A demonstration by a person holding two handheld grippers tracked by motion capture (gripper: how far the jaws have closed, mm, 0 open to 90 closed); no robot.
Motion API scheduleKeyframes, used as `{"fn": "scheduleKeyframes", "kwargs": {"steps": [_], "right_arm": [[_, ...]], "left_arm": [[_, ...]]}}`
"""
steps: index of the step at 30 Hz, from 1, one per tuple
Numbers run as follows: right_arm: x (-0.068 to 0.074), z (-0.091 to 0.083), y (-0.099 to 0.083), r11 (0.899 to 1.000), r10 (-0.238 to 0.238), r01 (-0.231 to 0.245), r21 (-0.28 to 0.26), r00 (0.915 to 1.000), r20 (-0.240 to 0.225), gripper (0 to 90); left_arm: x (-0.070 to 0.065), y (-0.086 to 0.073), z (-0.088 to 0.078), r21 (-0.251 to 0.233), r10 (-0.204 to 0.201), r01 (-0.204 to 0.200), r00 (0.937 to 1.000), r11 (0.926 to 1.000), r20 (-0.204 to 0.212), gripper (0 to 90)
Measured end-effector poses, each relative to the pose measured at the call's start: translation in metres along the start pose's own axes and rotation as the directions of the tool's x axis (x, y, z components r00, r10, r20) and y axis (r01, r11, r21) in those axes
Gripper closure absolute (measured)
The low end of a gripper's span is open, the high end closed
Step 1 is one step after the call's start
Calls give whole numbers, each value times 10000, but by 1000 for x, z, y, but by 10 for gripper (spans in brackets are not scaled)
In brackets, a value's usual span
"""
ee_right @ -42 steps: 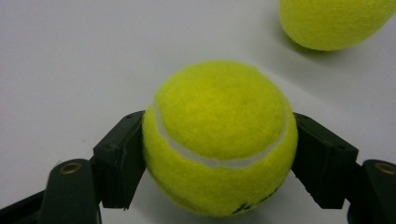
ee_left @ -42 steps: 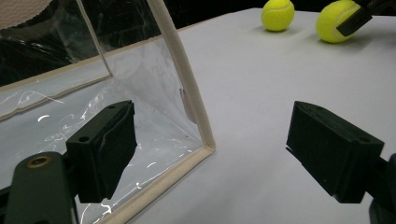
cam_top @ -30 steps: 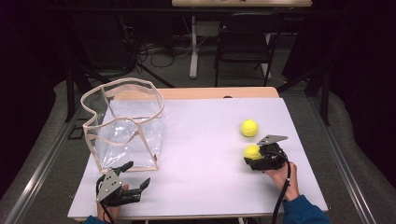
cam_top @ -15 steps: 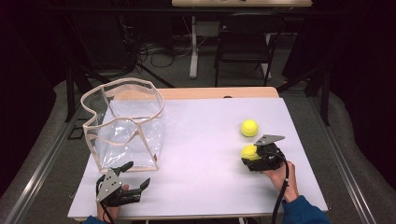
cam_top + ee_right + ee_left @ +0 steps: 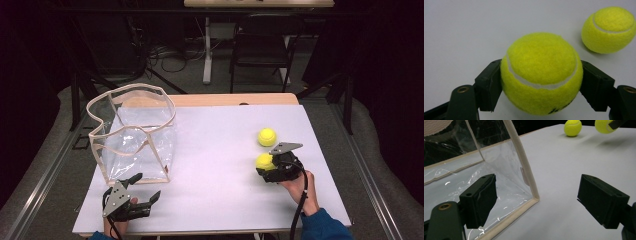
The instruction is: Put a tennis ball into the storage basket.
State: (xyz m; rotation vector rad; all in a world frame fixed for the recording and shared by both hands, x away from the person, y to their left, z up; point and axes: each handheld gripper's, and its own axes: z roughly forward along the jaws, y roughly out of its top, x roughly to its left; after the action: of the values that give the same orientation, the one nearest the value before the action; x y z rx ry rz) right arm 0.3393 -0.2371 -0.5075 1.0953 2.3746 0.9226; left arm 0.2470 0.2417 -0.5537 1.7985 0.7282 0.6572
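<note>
A: From the high view, what are the jaws doing?
B: The right gripper (image 5: 268, 165) is clamped on a ball (image 5: 264, 161) near the table's (image 5: 215, 150) right edge. A second ball (image 5: 267, 136) lies just beyond it, apart. The left gripper (image 5: 145, 192) rests at the near left corner, jaws spread and empty, just in front of a clear bag (image 5: 132, 135) that stands upright toward the left edge.

A: And the left gripper view?
B: Jaws wide, nothing between them but the bag's (image 5: 506, 170) taped corner and bare white top. Both balls sit far off; one (image 5: 605, 125) is in the other gripper, the other (image 5: 572, 127) lies free.

A: The right gripper view?
B: The pads press both sides of the ball (image 5: 541, 73); the second ball (image 5: 609, 30) is on the table beyond.

A: The room?
B: Dark, with a chair (image 5: 262, 50) and cables on the floor behind the table.
</note>
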Motion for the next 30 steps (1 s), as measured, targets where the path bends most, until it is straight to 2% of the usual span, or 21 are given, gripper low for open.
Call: {"fn": "scheduleKeyframes", "kwargs": {"steps": [6, 30], "right_arm": [[5, 3, 5, 9996, -284, 285, 78, 9995, -117, 259], [16, 8, 21, 9979, -629, 635, 108, 9968, -487, 260]], "left_arm": [[-1, 0, 0, 43, 5, -5, 10000, 10000, 58, 158], [0, 0, 0, 46, 11, -11, 10000, 10000, 32, 158]]}}
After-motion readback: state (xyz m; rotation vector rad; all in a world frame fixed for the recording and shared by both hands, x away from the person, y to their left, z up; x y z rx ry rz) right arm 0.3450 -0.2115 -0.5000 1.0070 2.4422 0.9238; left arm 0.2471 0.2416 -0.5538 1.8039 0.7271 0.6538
